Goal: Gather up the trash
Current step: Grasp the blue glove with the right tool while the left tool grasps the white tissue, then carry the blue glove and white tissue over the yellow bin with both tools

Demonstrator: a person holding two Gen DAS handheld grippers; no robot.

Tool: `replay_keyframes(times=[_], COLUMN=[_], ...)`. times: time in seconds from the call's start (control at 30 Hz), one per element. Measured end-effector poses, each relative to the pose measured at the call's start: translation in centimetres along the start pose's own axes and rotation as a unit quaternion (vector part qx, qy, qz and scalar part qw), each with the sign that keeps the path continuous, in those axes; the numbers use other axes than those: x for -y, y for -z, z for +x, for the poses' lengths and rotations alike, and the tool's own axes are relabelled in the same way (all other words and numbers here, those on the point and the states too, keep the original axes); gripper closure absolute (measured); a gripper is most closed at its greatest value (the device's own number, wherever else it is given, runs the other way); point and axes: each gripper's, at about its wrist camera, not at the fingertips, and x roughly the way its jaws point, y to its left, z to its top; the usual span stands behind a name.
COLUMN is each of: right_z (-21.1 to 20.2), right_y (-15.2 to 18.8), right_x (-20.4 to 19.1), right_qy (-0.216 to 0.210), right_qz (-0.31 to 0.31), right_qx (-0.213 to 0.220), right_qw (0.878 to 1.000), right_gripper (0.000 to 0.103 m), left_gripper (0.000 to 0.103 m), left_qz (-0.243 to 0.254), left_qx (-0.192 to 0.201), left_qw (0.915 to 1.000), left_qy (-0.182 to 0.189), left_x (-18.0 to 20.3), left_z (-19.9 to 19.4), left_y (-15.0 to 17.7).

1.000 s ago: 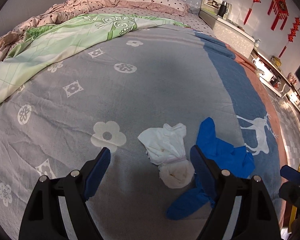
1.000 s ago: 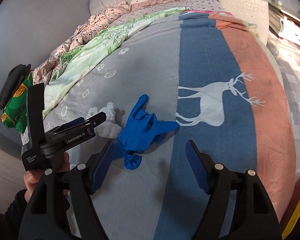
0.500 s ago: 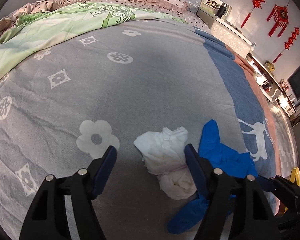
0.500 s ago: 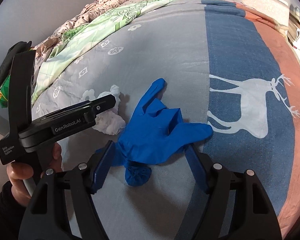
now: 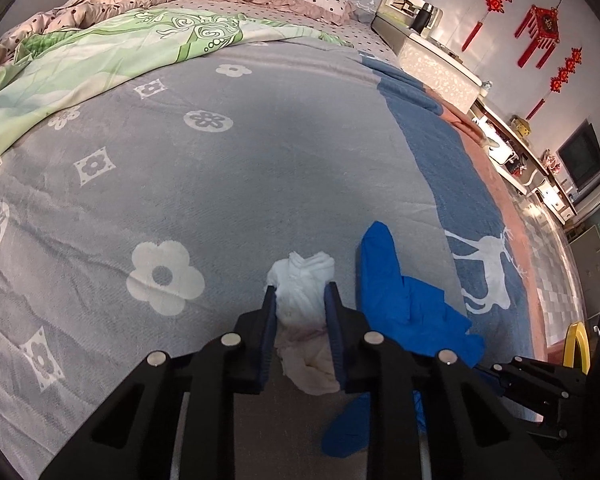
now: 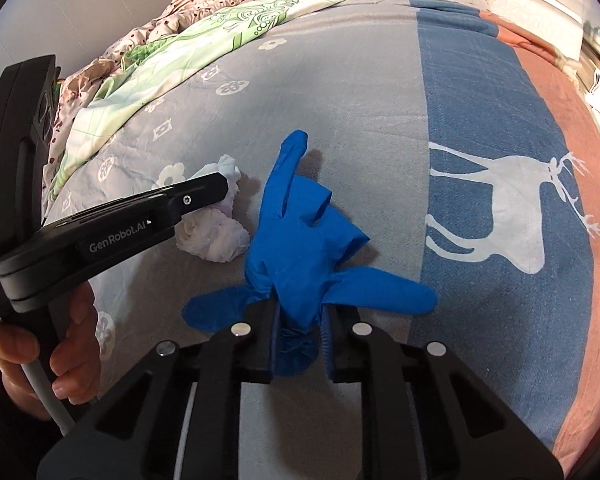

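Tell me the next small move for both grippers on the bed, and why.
Probably lift both straight up. The left gripper pinches the crumpled white tissue; the right gripper, jaws closing, has the blue glove bunched between its pads, and both items lie on the blanket.

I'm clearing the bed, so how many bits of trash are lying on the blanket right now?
2. A crumpled white tissue is pinched in the left gripper; beside it, a blue glove is clamped in the closing right gripper. More could hide in the rumpled bedding.
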Motion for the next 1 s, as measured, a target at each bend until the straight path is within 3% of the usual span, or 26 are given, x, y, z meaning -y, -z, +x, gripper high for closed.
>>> replay_keyframes(times=[0.6, 1.0], right_z=[-11.8, -22.4], right_y=[4.2, 8.6], right_x=[1.9, 4.9], right_qy=[-0.009, -0.004], right_qz=[0.034, 0.073], right_qx=[0.072, 0.151], right_qw=[0.997, 0.986], right_gripper=[0.089, 0.089], left_gripper=[0.081, 0.081], left_qz=[0.031, 0.075], left_qx=[0.045, 0.084], left_qw=[0.9985, 0.9931], left_qy=[0.006, 0.032], left_x=[3.1, 10.0], left_z=[-8.1, -14.9], left_y=[1.7, 4.3])
